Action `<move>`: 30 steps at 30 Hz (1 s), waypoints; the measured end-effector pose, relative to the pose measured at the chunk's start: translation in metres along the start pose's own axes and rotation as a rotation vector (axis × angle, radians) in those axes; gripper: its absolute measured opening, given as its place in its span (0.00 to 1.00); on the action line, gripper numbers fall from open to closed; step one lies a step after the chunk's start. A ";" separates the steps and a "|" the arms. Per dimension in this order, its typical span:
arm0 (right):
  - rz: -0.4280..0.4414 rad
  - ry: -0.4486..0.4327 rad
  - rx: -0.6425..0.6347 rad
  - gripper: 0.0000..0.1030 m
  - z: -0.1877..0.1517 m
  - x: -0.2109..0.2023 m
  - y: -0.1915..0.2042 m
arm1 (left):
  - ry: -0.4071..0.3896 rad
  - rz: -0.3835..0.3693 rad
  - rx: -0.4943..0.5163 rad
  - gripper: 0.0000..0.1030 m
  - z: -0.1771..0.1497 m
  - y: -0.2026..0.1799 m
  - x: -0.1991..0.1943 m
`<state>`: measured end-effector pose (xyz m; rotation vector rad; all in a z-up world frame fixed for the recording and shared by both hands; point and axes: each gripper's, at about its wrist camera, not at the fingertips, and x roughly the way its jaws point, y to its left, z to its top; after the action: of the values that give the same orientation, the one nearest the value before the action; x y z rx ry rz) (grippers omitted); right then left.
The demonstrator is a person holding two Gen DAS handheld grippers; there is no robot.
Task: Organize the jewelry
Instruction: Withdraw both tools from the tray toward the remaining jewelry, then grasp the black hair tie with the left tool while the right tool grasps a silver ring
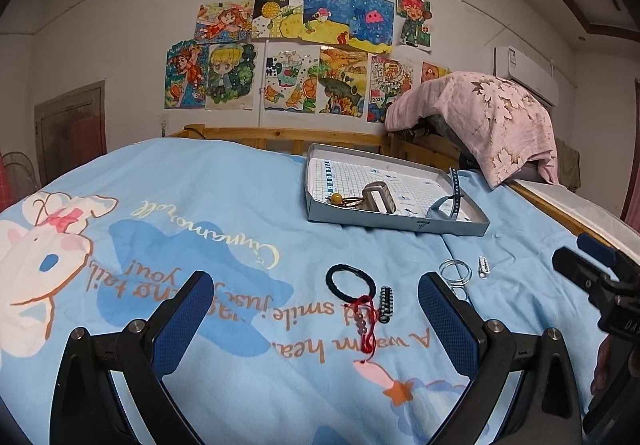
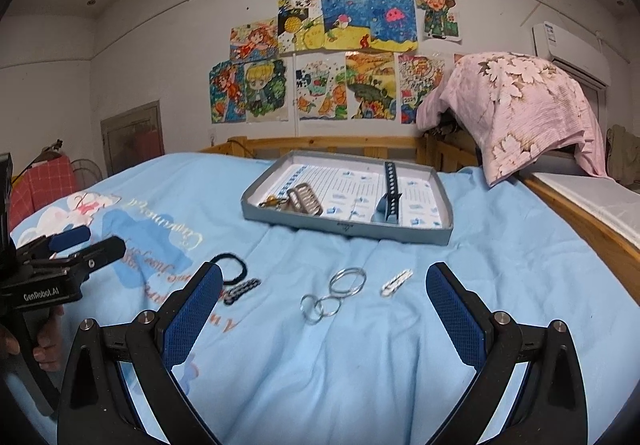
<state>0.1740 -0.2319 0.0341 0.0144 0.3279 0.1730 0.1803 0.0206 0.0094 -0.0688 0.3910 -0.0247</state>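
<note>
Loose jewelry lies on the blue bedspread. In the left wrist view a black hair tie [image 1: 349, 280], a red beaded cord bracelet [image 1: 367, 323], a black-and-white beaded piece [image 1: 385, 303], linked silver rings [image 1: 455, 272] and a white clip [image 1: 484, 267] lie ahead of my open, empty left gripper [image 1: 316, 319]. In the right wrist view my open, empty right gripper [image 2: 324, 315] frames the silver rings [image 2: 335, 295] and the white clip [image 2: 397, 282]; the hair tie [image 2: 231, 268] and beaded piece [image 2: 241, 290] lie to its left. A grey box lid [image 2: 400, 235] holds a metal bracelet, a blue strap and a bead piece.
A wooden bed rail [image 2: 328, 145] runs behind the box lid [image 1: 400, 223]. A pink floral pillowcase [image 2: 520, 109] is draped over something at the back right. The other gripper shows at the right edge of the left view [image 1: 600, 277] and the left edge of the right view [image 2: 60, 265].
</note>
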 end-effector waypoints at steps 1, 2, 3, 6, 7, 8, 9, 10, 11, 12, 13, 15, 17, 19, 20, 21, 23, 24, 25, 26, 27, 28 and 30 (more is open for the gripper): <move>-0.003 -0.006 0.001 0.97 0.001 0.001 -0.001 | 0.002 -0.001 0.001 1.00 0.001 0.000 0.003; -0.005 -0.011 0.001 0.97 0.003 0.003 -0.002 | 0.004 -0.005 0.000 1.00 0.003 -0.001 0.006; -0.009 -0.016 0.001 0.97 0.005 0.005 -0.003 | 0.008 -0.012 0.000 1.00 0.005 -0.001 0.010; -0.022 -0.021 -0.003 0.97 0.010 0.014 -0.005 | 0.041 -0.031 0.002 1.00 0.014 -0.001 0.025; -0.028 -0.017 -0.011 0.97 0.010 0.018 -0.005 | 0.044 -0.035 0.000 1.00 0.015 -0.001 0.028; -0.032 -0.013 -0.019 0.97 0.011 0.022 -0.005 | 0.046 -0.040 -0.002 1.00 0.017 0.000 0.033; -0.038 -0.008 -0.025 0.97 0.012 0.026 -0.005 | 0.047 -0.040 -0.001 1.00 0.018 0.000 0.036; -0.039 -0.005 -0.026 0.97 0.012 0.030 -0.005 | 0.048 -0.039 0.002 1.00 0.019 0.000 0.040; -0.038 -0.002 -0.025 0.97 0.012 0.033 -0.006 | 0.051 -0.036 0.008 1.00 0.020 0.000 0.045; -0.038 0.000 -0.026 0.97 0.012 0.035 -0.005 | 0.055 -0.036 0.011 1.00 0.020 0.001 0.049; -0.039 0.002 -0.027 0.97 0.011 0.038 -0.005 | 0.061 -0.034 0.014 1.00 0.020 0.001 0.053; -0.038 0.006 -0.031 0.97 0.010 0.043 -0.004 | 0.078 -0.032 0.014 1.00 0.019 0.001 0.063; -0.037 0.008 -0.031 0.97 0.008 0.047 -0.005 | 0.098 -0.029 0.015 1.00 0.018 0.001 0.072; -0.035 0.024 -0.031 0.97 0.007 0.055 -0.005 | 0.124 -0.029 0.017 1.00 0.016 0.002 0.082; -0.031 0.035 -0.029 0.97 0.005 0.060 -0.005 | 0.139 -0.028 0.017 1.00 0.016 0.003 0.087; -0.027 0.047 -0.029 0.97 0.004 0.063 -0.005 | 0.159 -0.029 0.016 1.00 0.014 0.003 0.092; -0.014 0.098 -0.035 0.97 0.002 0.075 -0.004 | 0.208 -0.042 0.003 1.00 0.011 0.006 0.104; -0.001 0.142 -0.043 0.97 -0.001 0.084 -0.002 | 0.226 -0.048 0.000 1.00 0.009 0.006 0.107; 0.013 0.168 -0.047 0.97 -0.003 0.089 -0.001 | 0.248 -0.054 -0.001 1.00 0.007 0.006 0.112; 0.032 0.202 -0.044 0.97 -0.007 0.096 0.000 | 0.273 -0.063 -0.001 1.00 0.005 0.006 0.118; 0.045 0.221 -0.036 0.97 -0.010 0.100 0.000 | 0.293 -0.073 -0.001 1.00 0.003 0.006 0.122; 0.053 0.234 -0.031 0.97 -0.013 0.103 0.000 | 0.305 -0.079 -0.002 1.00 0.002 0.006 0.126; 0.067 0.265 -0.011 0.97 -0.017 0.111 -0.002 | 0.330 -0.095 -0.006 1.00 -0.001 0.006 0.133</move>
<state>0.2721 -0.2155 -0.0178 -0.0087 0.5915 0.2441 0.3026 0.0219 -0.0429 -0.0893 0.7176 -0.1303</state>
